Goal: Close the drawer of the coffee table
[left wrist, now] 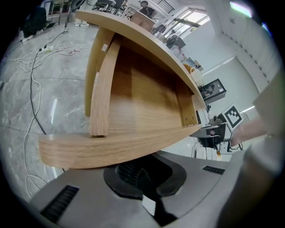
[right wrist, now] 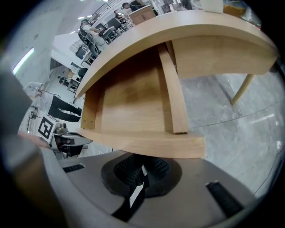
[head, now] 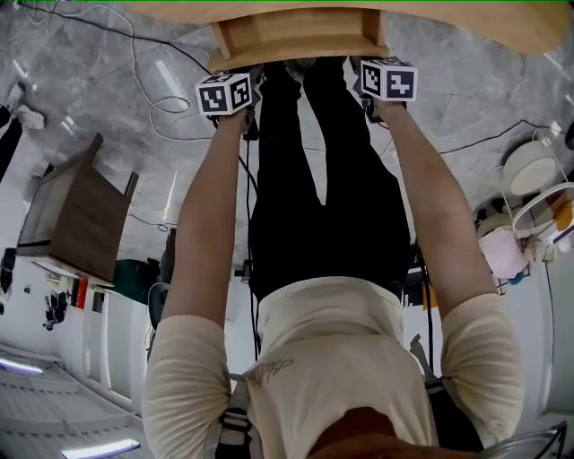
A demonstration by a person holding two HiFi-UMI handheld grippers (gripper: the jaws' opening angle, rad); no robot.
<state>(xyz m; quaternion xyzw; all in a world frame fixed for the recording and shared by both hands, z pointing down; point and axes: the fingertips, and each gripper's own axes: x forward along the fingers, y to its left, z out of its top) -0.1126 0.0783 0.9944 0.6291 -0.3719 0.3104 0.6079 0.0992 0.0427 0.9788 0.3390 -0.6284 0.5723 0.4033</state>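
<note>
although both tools meet its front, the drawer (head: 300, 34) of the coffee table stands pulled well out toward the person from under the curved worktop (head: 502, 27). its bare wooden inside is open to both gripper views. the left tool (left wrist: 140, 176) has its ribbed pads closed together on nothing, tips seemingly against the front panel (left wrist: 111, 149) near its left end. the right tool (right wrist: 142, 171) is likewise closed and empty, at the panel's right end. by my reading none of the closing is done: the whole push away, into the table, remains. a dark wooden side table (head: 76, 211) stands well apart on the grey marble floor (head: 90, 72) at left.
</note>
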